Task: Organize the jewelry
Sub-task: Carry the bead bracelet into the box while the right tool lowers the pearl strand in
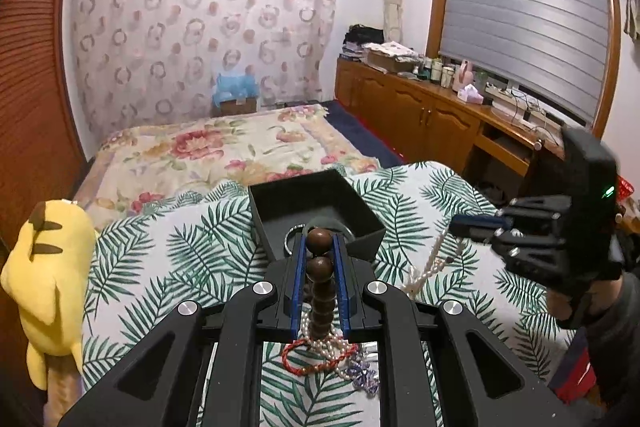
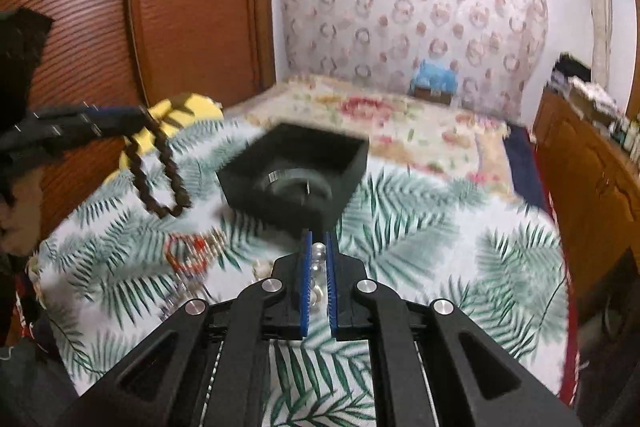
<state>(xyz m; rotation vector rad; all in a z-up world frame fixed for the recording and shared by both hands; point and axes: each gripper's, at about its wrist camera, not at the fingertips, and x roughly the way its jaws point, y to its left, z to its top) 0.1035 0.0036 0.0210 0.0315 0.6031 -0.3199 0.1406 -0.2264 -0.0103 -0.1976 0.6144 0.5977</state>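
Note:
My left gripper is shut on a brown wooden bead bracelet, which hangs in a loop above the table. My right gripper is shut on a pearl strand; in the left wrist view that strand trails from the right gripper down to the cloth. Ahead of both stands an open black box with a silvery bangle inside. A red bracelet, more pearls and a purple crystal piece lie in a pile below my left gripper.
The table wears a palm-leaf cloth. A yellow plush toy sits at its left edge. Behind are a bed with a floral cover, a wooden cabinet on the right and a slatted wardrobe.

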